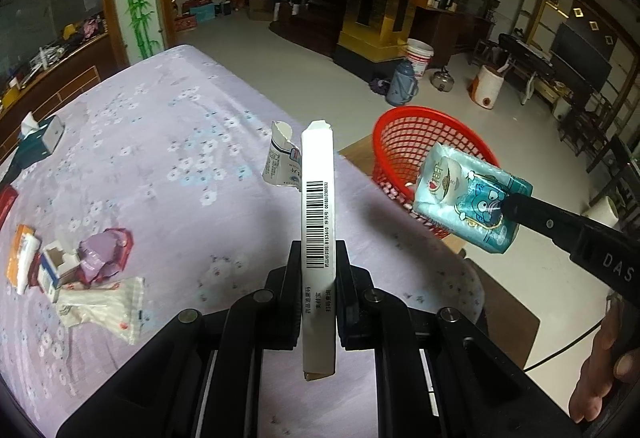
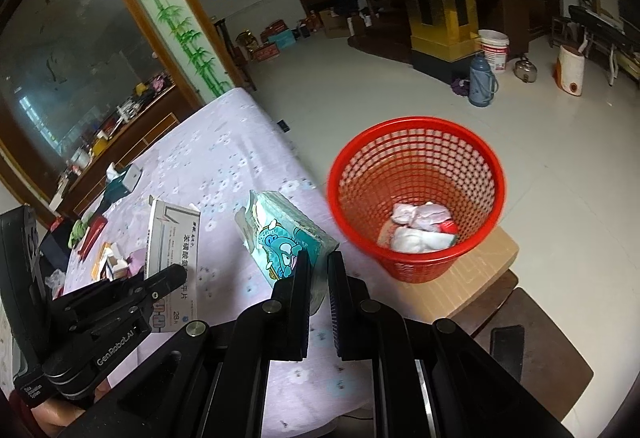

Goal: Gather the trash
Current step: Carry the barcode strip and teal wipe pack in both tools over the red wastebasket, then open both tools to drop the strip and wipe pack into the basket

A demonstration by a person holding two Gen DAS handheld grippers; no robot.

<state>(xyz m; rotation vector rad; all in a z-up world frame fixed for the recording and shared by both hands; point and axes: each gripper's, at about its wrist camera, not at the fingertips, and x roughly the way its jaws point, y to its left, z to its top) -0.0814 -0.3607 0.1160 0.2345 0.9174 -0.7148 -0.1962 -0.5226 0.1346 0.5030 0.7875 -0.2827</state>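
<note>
Holding 1 piece of trash in each gripper, the person is close to the red basket. The left gripper has its fingers closed on a long white box with a barcode. The right gripper has its fingers closed on a blue tissue pack with a cartoon face.

The basket sits on a low stool just beside the surface, and a few crumpled wrappers already lie in it. To do this step well, I think each gripper should go right over the basket's open top first, then let go. The tissue pack is nearer, so it may go first. Dropping too soon could leave the trash on the floor.

The white box is long and thin. Its long side runs along the fingers, pointing away from the camera, with 1 end sticking out far in front. The tissue pack sticks out forward and to the left.

More scraps wait on the surface.
</note>
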